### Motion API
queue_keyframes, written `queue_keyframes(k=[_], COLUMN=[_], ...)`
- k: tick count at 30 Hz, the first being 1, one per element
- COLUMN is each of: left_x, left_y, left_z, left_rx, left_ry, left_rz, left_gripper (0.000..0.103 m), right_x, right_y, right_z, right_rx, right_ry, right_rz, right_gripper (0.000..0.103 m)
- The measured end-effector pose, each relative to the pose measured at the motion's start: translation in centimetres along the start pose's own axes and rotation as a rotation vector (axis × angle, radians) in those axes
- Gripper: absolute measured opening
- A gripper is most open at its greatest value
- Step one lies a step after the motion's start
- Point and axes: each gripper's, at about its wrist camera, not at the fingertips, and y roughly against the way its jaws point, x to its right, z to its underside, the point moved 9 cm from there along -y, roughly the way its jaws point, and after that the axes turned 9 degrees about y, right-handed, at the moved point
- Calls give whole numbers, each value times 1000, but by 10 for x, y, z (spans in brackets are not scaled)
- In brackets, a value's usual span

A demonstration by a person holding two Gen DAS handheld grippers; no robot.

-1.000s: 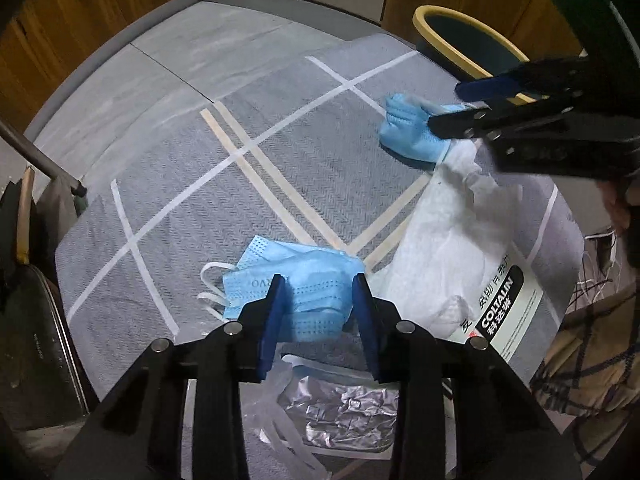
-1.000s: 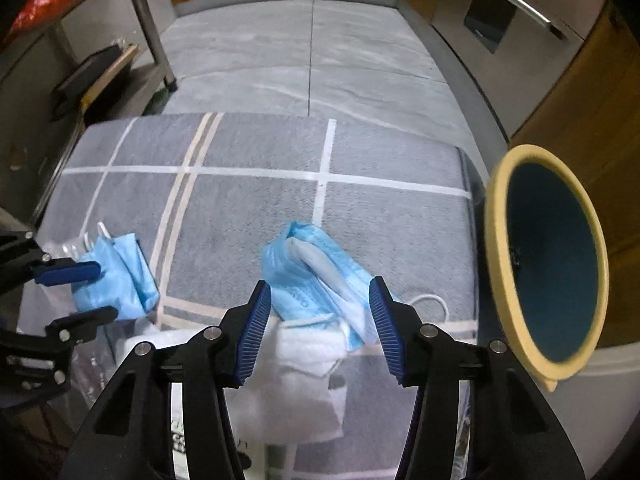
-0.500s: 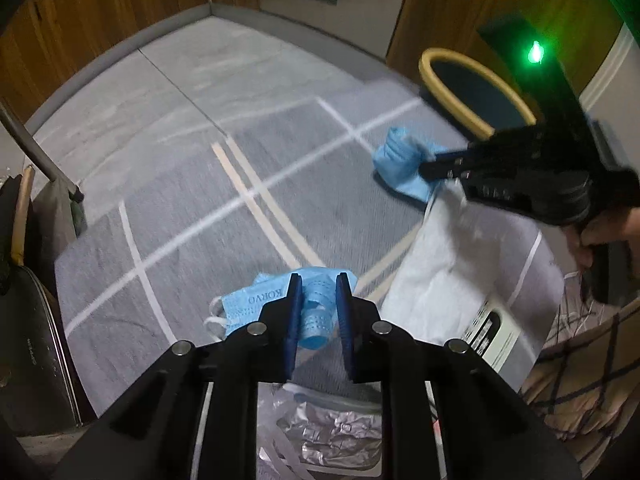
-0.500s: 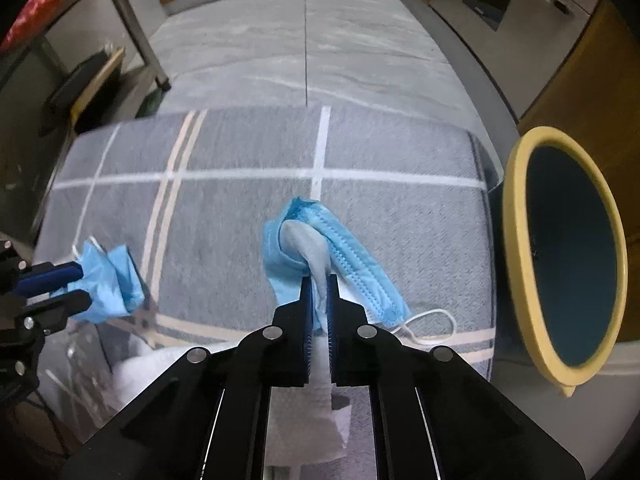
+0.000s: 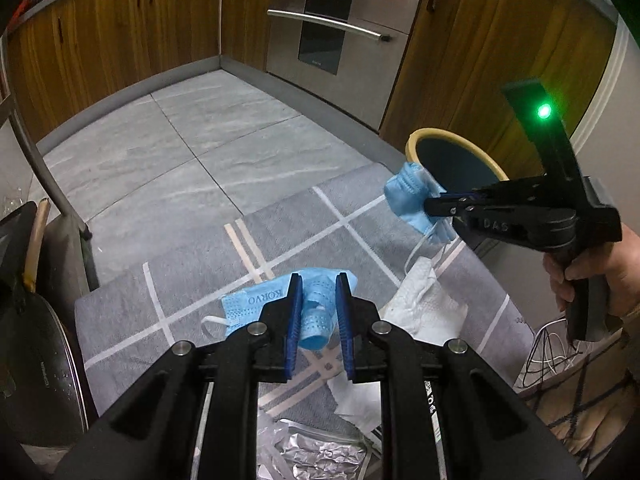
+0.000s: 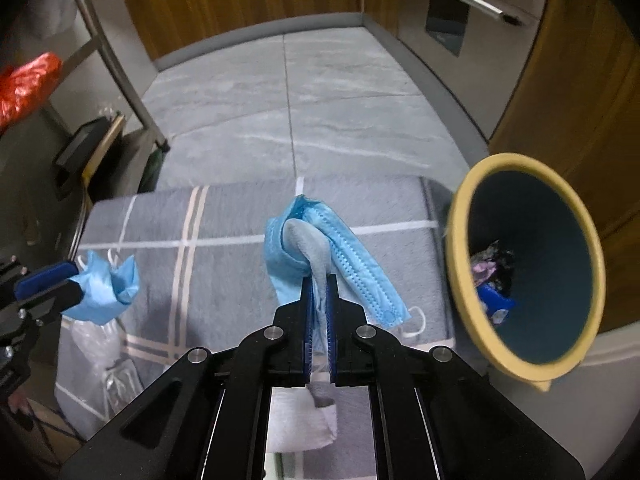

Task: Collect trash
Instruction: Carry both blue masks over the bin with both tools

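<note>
**Two blue masks pinched and held clear of the rug**

The left gripper (image 5: 316,312) is seen clamped on a crumpled blue face mask (image 5: 256,306), its blue pads (image 5: 294,312) pressed into the bunched middle while the printed end sticks out to the left with a white ear loop trailing. The jaws have just been closing, with that mask between them. In the right wrist view the same mask (image 6: 106,290) is shown hanging off the tips at the left edge, above the grey rug (image 6: 224,264) with its pale crossing stripes.

The right gripper (image 6: 318,312) is closed almost fully on a second blue mask (image 6: 320,240), which is folded over, its grey-white lining gathered between the pads and one end drooping to the right. From the left wrist view this mask (image 5: 408,200) is seen held up just in front of the yellow-rimmed bin (image 5: 456,160), with loops dangling below; a hand (image 5: 592,276) is wrapped around the gripper's handle.

Inside the bin (image 6: 464,272), some scraps are visible at the bottom. White tissue paper (image 5: 424,304) and a crinkled silver wrapper (image 5: 320,452) are left lying on the rug
</note>
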Motion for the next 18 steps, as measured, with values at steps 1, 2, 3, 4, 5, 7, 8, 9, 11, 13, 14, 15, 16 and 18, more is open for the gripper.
queue_keyframes(k=[1, 2, 3, 4, 5, 7, 8, 9, 11, 13, 14, 15, 16, 18], left_x=[2, 3, 4, 5, 7, 11, 14, 14, 17, 20, 22, 24, 27, 32], left_y=[0, 1, 2, 4, 6, 10, 12, 14, 17, 19, 19, 20, 20, 22], left_z=[0, 0, -2, -3, -5, -9, -11, -13, -14, -15, -15, -15, -15, -16], left_rx=[2, 5, 12, 20, 31, 48, 55, 60, 67, 70, 72, 72, 73, 79], left_ry=[0, -2, -5, -7, -9, -12, -9, -8, -6, -11, -13, -17, -21, -27], left_rz=[1, 1, 1, 3, 4, 11, 18, 23, 32, 37, 38, 39, 40, 45], left_gripper=[17, 17, 17, 17, 17, 17, 17, 17, 17, 17, 17, 17, 17, 17], right_x=[1, 3, 5, 8, 11, 18, 21, 25, 32, 43, 48, 53, 61, 74], right_y=[3, 8, 13, 23, 31, 53, 63, 78, 98, 118, 124, 128, 134, 135], right_z=[-1, -3, -5, -8, -11, -18, -21, -22, -21, -14, -11, -9, -7, -4], right_rx=[6, 13, 22, 39, 54, 105, 125, 151, 181, 202, 207, 211, 216, 218], right_ry=[-15, -38, -55, -67, -70, -72, -73, -74, -75, -87, -92, -100, -113, -131], right_rz=[-3, -8, -9, -2, 9, 36, 41, 53, 71, 93, 102, 107, 109, 122], right_gripper=[7, 7, 7, 7, 7, 7, 7, 7, 7, 7, 7, 7, 7, 7])
